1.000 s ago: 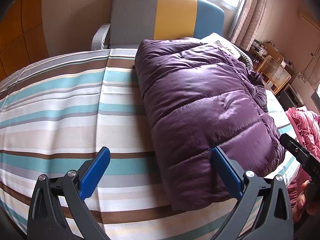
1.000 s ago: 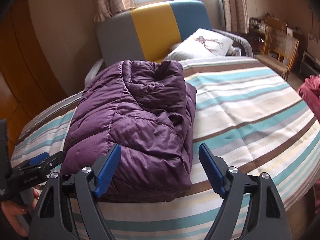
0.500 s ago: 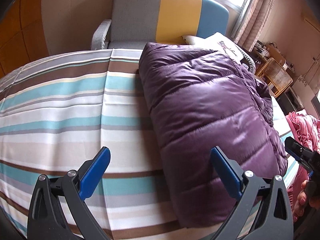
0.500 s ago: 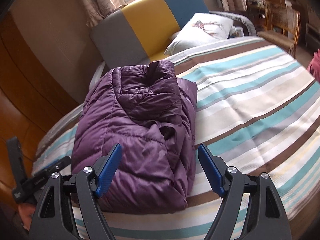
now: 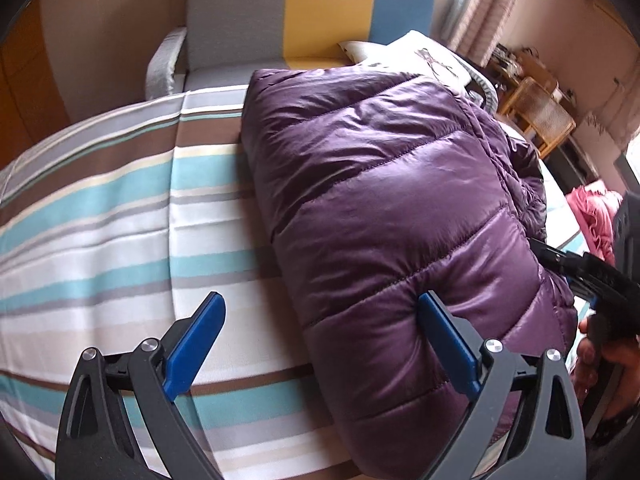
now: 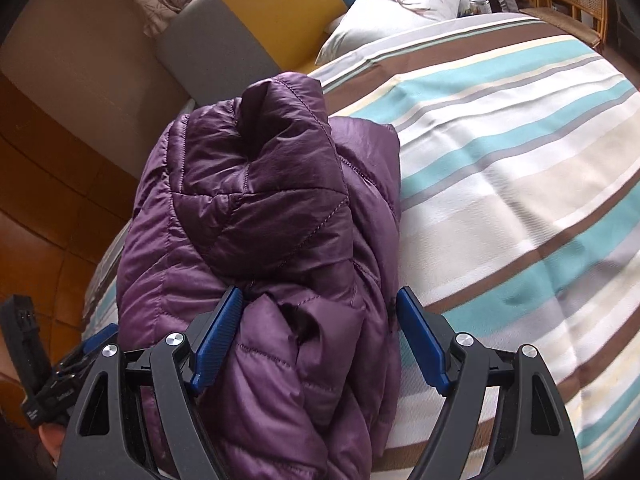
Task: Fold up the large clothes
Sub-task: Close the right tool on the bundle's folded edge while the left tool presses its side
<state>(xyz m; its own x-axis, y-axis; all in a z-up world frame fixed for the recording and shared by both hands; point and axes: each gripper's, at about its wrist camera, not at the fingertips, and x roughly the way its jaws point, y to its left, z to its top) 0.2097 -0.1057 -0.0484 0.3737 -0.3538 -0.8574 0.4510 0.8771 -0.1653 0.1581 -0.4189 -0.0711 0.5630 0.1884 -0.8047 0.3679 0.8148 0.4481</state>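
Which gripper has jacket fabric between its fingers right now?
The right gripper: its open fingers straddle the near end of the purple jacket. The left gripper mostly spans bare striped bedsheet; only one finger meets the jacket.

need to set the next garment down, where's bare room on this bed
Bare striped bedspread lies right of the purple puffer jacket, up to the pillow. A second bare patch lies left of the jacket, toward the armchair. The near edge is crowded by both grippers.

Striped bedspread [image 5: 120, 216], sofa [image 5: 240, 12], pillow [image 6: 400, 4]
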